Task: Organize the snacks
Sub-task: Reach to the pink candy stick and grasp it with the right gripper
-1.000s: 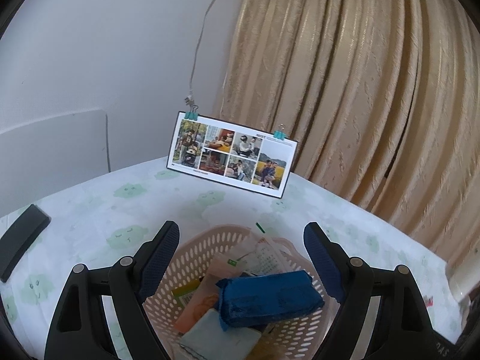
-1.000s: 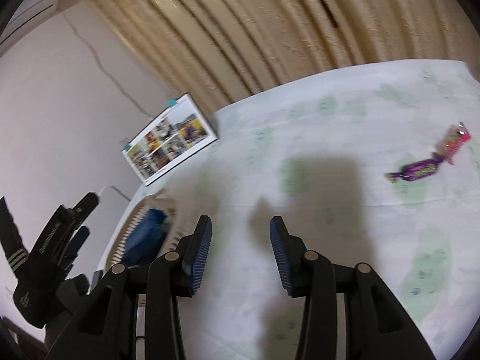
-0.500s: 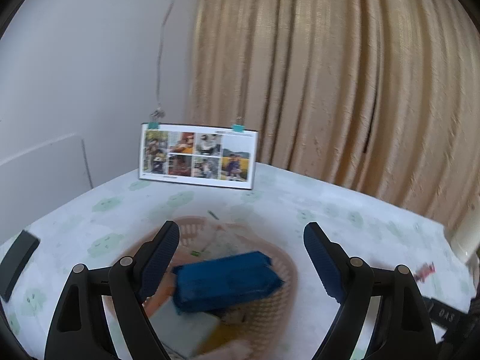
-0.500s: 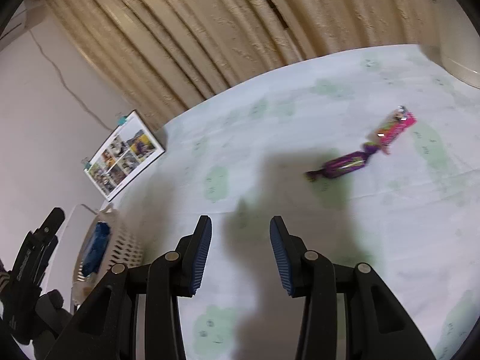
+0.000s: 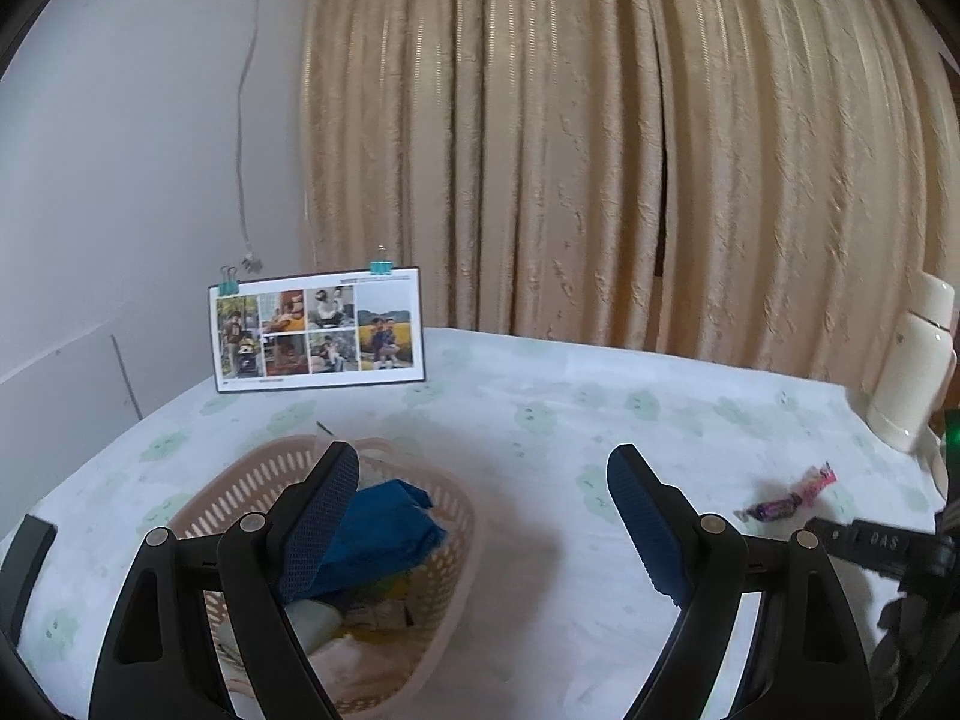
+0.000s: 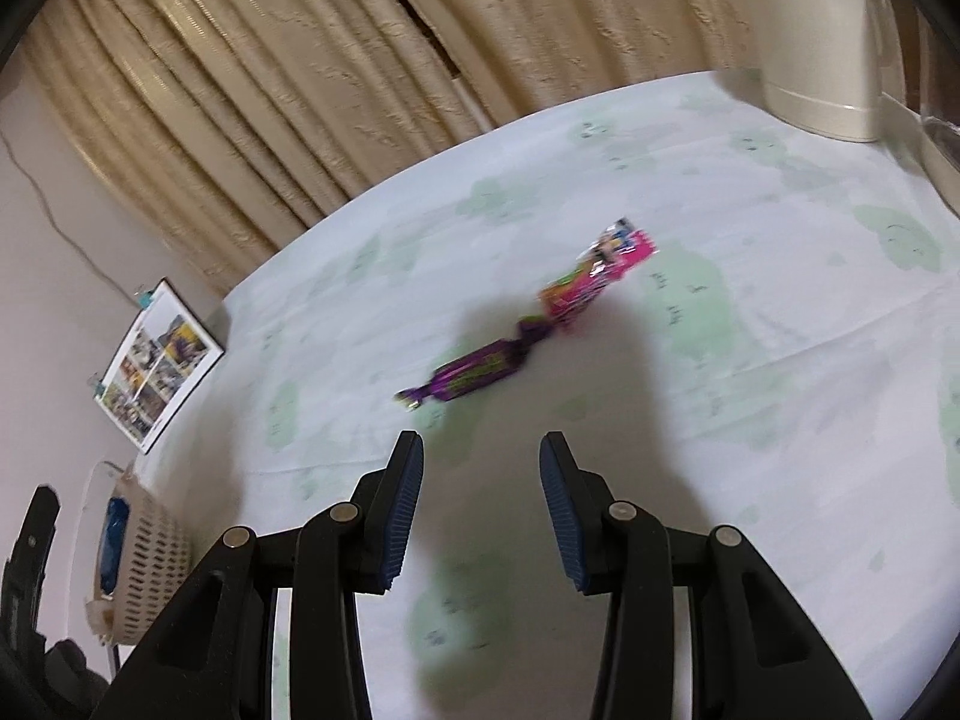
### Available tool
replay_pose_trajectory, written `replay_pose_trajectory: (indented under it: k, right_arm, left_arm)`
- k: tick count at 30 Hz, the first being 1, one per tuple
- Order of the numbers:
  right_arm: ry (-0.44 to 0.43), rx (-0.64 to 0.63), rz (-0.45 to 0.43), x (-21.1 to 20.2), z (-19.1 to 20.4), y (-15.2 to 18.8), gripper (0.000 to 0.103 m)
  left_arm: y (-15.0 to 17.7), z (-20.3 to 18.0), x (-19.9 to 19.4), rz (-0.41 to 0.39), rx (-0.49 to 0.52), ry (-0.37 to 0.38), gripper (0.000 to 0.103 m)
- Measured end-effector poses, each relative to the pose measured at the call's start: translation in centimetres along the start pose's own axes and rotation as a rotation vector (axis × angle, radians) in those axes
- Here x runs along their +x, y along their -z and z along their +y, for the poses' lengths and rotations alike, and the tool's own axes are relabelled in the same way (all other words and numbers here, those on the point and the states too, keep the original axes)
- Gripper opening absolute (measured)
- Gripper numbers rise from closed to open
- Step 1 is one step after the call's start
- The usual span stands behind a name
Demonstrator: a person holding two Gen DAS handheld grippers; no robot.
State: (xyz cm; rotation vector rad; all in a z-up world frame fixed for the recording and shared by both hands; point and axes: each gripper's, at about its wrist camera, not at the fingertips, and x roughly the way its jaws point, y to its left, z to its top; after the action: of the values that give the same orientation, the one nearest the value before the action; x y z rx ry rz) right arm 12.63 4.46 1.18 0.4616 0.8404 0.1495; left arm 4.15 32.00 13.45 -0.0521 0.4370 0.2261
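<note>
The left gripper [image 5: 480, 516] is spread wide with nothing between its ribbed blue pads, and is held above the table [image 5: 540, 420]. Below and to the left of its left finger, a pale pink plastic basket [image 5: 444, 576] with slotted, perforated walls is seen; a crinkled blue packet [image 5: 384, 534] lies on top of other wrapped snacks inside it.

The right gripper [image 6: 480, 480] is parted moderately and is likewise empty. Just ahead of its fingertips, a purple twist-wrapped candy [image 6: 480, 369] of glossy foil lies flat on the cloth, and a pink rectangular snack packet [image 6: 600, 273] is set end to end with it, farther ahead and to the right; whether the two touch cannot be told through the blur. Both are well apart from the basket, which appears far to the left of this gripper.

The table is covered by a smooth white cloth printed with pale green cloud shapes. A clipped photo collage card [image 5: 318, 330] is stood upright at the far edge, beige ribbed curtains [image 5: 660, 150] hang behind, and a cream plastic appliance [image 5: 912, 360] is seen at the right.
</note>
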Motion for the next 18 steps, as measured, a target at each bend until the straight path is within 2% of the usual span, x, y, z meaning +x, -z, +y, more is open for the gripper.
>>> replay_pose_trajectory:
  k: [13, 18]
  right_arm:
    - [0.035, 0.069, 0.018, 2.6, -2.9, -4.0, 0.04]
    - [0.058, 0.057, 0.017, 3.8, -3.0, -5.7, 0.04]
  left_arm:
    - [0.9, -2.2, 0.3, 0.016, 0.08, 0.025, 0.085]
    - [1.1, -2.9, 0.4, 0.03, 0.092, 0.047, 0.085]
